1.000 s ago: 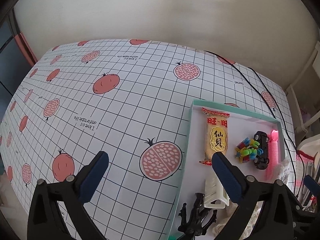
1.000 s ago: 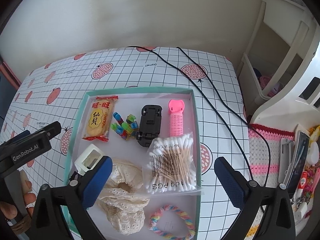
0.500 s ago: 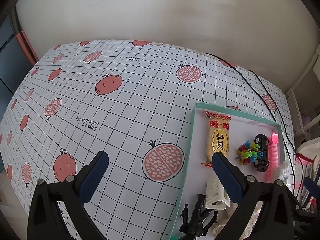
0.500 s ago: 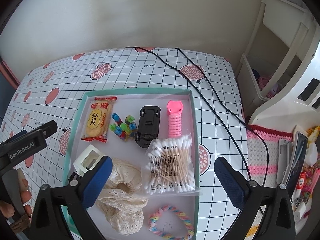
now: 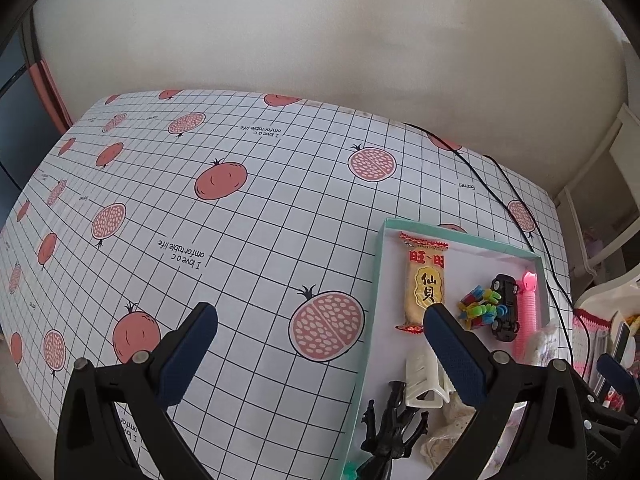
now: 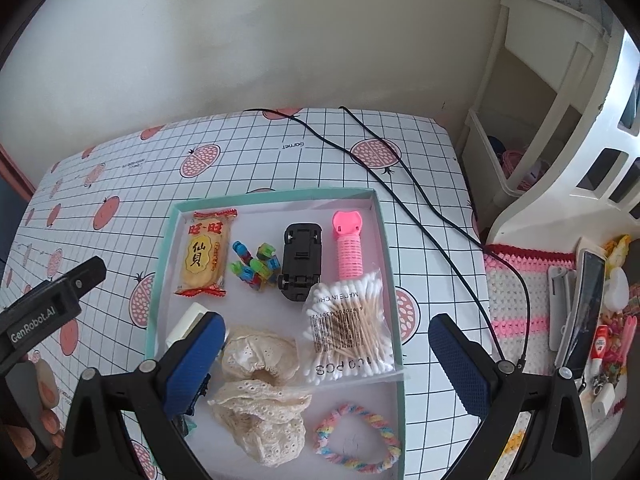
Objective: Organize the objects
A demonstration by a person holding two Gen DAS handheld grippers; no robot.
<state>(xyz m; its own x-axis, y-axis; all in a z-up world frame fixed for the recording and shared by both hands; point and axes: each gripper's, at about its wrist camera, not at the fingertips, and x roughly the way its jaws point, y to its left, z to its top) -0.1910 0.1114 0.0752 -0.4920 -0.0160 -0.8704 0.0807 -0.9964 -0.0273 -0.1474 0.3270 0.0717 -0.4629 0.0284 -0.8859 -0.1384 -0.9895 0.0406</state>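
A shallow teal tray (image 6: 276, 197) (image 5: 378, 272) holds several small things: a snack packet (image 6: 204, 254) (image 5: 424, 280), coloured clips (image 6: 254, 266), a black toy car (image 6: 302, 260) (image 5: 505, 306), a pink hair roller (image 6: 349, 246), a bag of cotton swabs (image 6: 348, 330), cream lace scrunchies (image 6: 260, 380), a pastel rope ring (image 6: 358, 438), a white claw clip (image 5: 424, 376) and a black claw clip (image 5: 390, 428). My right gripper (image 6: 326, 360) hangs open above the tray's near half. My left gripper (image 5: 320, 348) is open over the tray's left edge and the tablecloth.
The table carries a grid cloth with pomegranate prints (image 5: 220, 180). A black cable (image 6: 420, 204) crosses the table right of the tray. White shelving (image 6: 560, 112) and a crocheted mat (image 6: 516, 300) with a phone and small clutter lie to the right.
Both grippers have drawn back and risen slightly, so the tray looks a little smaller and lower. Nothing was picked up or let go.
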